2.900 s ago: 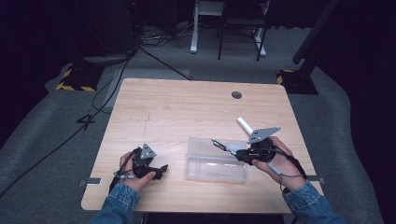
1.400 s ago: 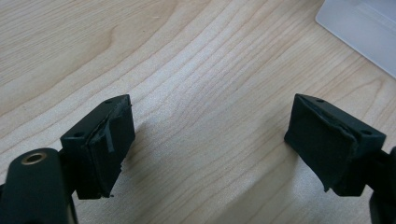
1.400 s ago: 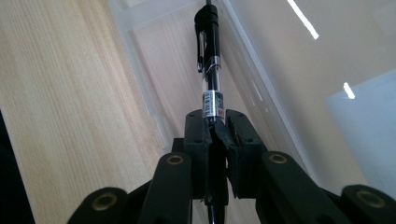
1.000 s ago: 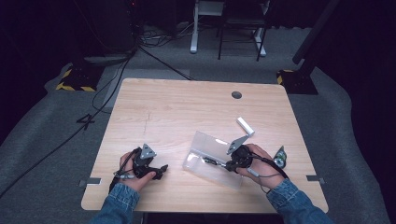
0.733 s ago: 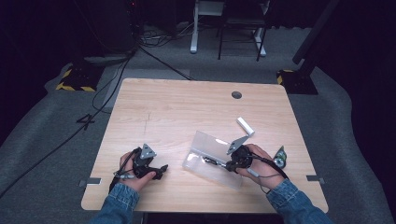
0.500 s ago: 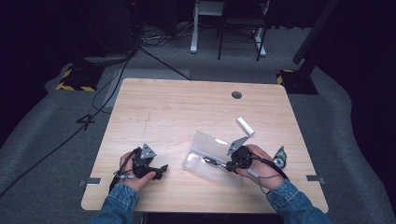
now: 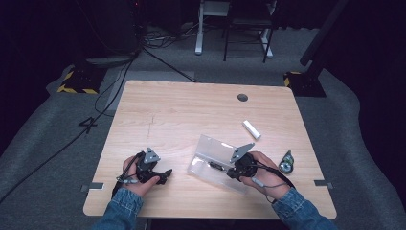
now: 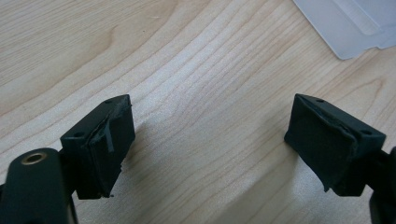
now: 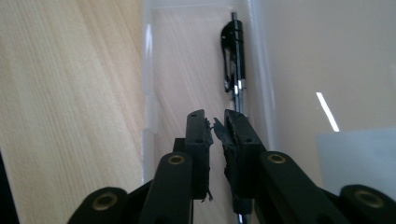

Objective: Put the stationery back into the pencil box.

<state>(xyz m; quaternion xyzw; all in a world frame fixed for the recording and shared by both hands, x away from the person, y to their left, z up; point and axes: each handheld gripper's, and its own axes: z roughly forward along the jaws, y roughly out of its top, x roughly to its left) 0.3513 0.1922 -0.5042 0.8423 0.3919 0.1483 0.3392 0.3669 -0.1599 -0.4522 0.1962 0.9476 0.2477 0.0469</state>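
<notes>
**Pen into case: right claw just clear of the pen**

- Light wooden counter [image 7: 191, 115]: carries everything listed; places given from the case.
- Clear plastic pencil case [image 7: 213, 160], lid raised: near the counter's front edge, right of centre. Landmark.
- Left claw [image 7: 165, 173]: well left of the case, resting on the counter, jaws spread, nothing between them.
- Right claw [image 9: 215, 126]: reaching into the case's tray; jaws have just been closing and stand nearly pressed together with nothing between the pads.
- White cylindrical stick [image 7: 251, 129]: behind the case, apart.
- Small grey-green object [image 7: 286, 163]: right of the case; kind unclear.
- Black click pen [image 9: 233, 56]: inside the tray along one wall, passing just beside the right claw.

Step judged: pen deposited. Next calls for drawing the right claw out without dragging the pen, then lowering the lid.
</notes>
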